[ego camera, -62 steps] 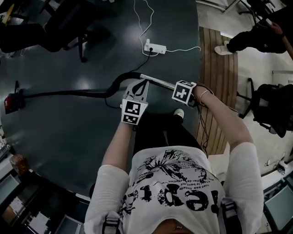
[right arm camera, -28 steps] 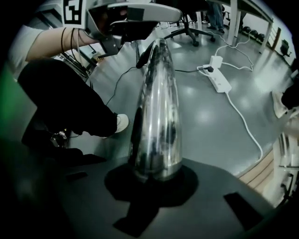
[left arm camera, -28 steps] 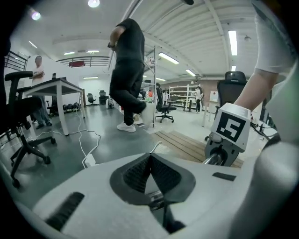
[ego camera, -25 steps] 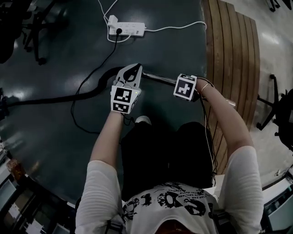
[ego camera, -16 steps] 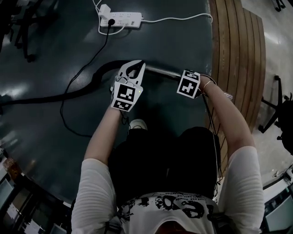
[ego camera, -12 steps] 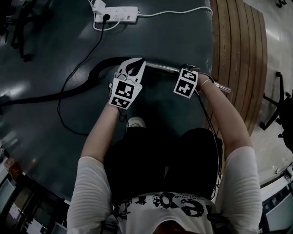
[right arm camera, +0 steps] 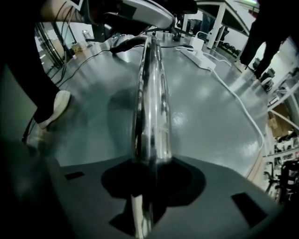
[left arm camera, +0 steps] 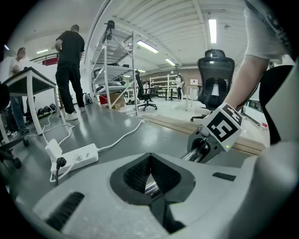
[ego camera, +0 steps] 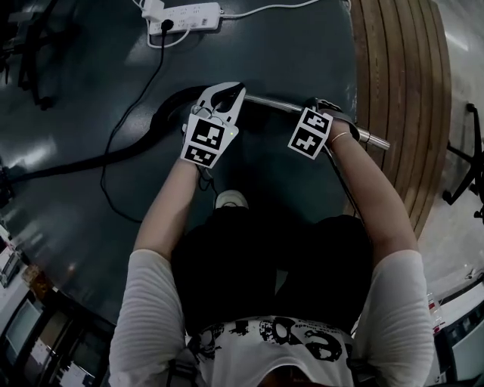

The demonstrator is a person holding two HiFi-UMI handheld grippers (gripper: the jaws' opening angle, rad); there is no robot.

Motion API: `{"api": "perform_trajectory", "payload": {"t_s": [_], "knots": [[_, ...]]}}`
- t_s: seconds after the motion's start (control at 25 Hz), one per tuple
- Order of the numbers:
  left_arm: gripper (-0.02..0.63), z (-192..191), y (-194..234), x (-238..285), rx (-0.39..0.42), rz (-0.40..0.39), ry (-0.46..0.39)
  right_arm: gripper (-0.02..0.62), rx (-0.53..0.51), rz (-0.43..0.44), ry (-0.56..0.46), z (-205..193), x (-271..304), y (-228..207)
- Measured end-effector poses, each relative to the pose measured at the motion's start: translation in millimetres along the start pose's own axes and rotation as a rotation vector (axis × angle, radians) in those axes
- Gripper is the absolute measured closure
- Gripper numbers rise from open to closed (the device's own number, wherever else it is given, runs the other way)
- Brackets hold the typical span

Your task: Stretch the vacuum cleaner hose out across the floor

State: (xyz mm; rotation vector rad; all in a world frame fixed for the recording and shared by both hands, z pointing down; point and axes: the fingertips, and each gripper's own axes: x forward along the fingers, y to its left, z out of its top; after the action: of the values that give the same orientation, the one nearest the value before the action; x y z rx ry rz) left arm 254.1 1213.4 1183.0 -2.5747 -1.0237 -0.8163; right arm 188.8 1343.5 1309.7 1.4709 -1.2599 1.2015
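Hose tube [ego camera: 272, 103] is clenched by the left gripper [ego camera: 225, 91]. It is straddled by the right gripper [ego camera: 324, 112], whose jaws are released, having just been opening.

A white power strip [ego camera: 189, 13] lies on the dark grey floor [ego camera: 287, 53], a black plug [left arm camera: 60, 162] in its end. Wooden planks [ego camera: 408, 83] border the floor. A black office chair [left arm camera: 215, 77] stands beyond.

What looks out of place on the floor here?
A thin black cable from the power strip lies in a loose loop and crosses the vacuum hose; it could tangle as the hose is stretched.
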Motion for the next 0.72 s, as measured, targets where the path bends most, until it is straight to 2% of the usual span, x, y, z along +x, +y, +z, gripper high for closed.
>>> {"api": "perform_trajectory", "payload": {"t_s": [0.08, 0.16, 0.28, 0.44, 0.52, 0.6, 0.64, 0.72], "knots": [[0.601, 0.2, 0.3, 1.2, -0.005, -0.002, -0.007, 0.418, 0.033, -0.043, -0.021, -2.3, -2.9, -8.2], [0.601, 0.6, -2.6, 0.8, -0.005, -0.007, -0.014, 0.368, 0.095, -0.025, -0.051, -7.7, -6.0, -11.3], [0.601, 0.9, -6.3, 1.1, -0.007, -0.017, -0.02, 0.356, 0.154, -0.002, -0.056, -22.8, -9.3, -13.7], [0.601, -2.6, -6.1, -0.1, -0.02, -0.018, -0.018, 0.354, 0.15, -0.033, -0.047, -33.2, -20.8, -18.7], [0.601, -0.5, -4.0, -2.5, -0.034, -0.011, -0.022, 0.356, 0.188, -0.052, -0.09, -25.6, -36.4, -25.2], [0.601, 10.1, 0.5, -7.0, -0.061, 0.009, -0.041, 0.359, 0.252, -0.07, -0.18, -10.1, -60.8, -36.3], [0.601, 18.7, 2.2, -11.7, -0.08, 0.024, -0.054, 0.386, 0.28, -0.092, -0.235, -0.3, -77.7, -43.4], [0.601, 39.9, 1.2, -27.5, -0.103, 0.043, -0.075, 0.536, 0.309, -0.15, -0.338, 18.3, -117.3, -55.7]]}}
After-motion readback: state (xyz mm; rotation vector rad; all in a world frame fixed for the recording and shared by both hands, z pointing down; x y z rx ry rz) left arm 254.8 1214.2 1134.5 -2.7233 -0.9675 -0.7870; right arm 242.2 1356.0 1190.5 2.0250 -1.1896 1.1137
